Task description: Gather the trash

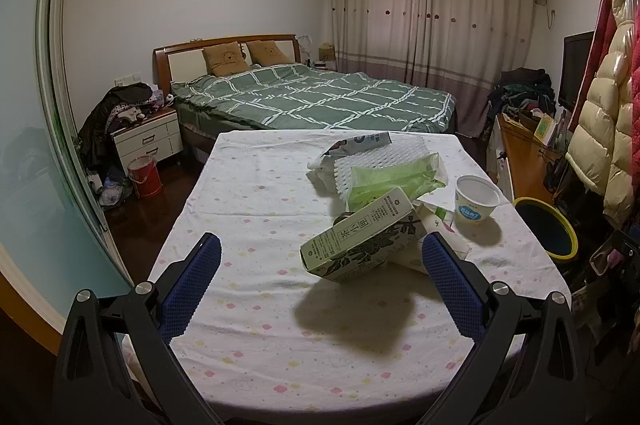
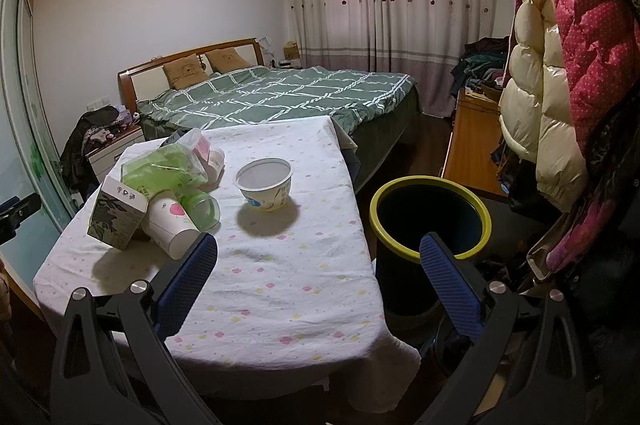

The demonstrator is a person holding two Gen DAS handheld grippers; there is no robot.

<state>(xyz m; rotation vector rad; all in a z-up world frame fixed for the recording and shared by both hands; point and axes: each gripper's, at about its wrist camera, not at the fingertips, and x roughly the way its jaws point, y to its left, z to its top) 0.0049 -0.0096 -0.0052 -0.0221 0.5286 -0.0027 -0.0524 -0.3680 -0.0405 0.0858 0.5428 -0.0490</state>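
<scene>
A pile of trash lies on the cloth-covered table [image 1: 248,209]: a green-printed tea carton [image 1: 360,241] [image 2: 116,213], a green plastic bag [image 1: 392,179] [image 2: 164,169], white foam netting [image 1: 372,161], a white paper cup [image 2: 172,225] on its side, and an upright white tub [image 1: 477,199] [image 2: 265,183]. A dark bin with a yellow-green rim [image 2: 430,217] [image 1: 548,229] stands on the floor right of the table. My left gripper [image 1: 320,257] is open just short of the carton. My right gripper [image 2: 318,253] is open over the table's right edge, holding nothing.
A bed with a green checked cover [image 1: 312,95] stands behind the table. Puffy coats [image 2: 560,85] hang close on the right, with a wooden desk [image 2: 472,141] behind the bin. A nightstand [image 1: 146,139] and a red bucket [image 1: 144,177] stand at the left.
</scene>
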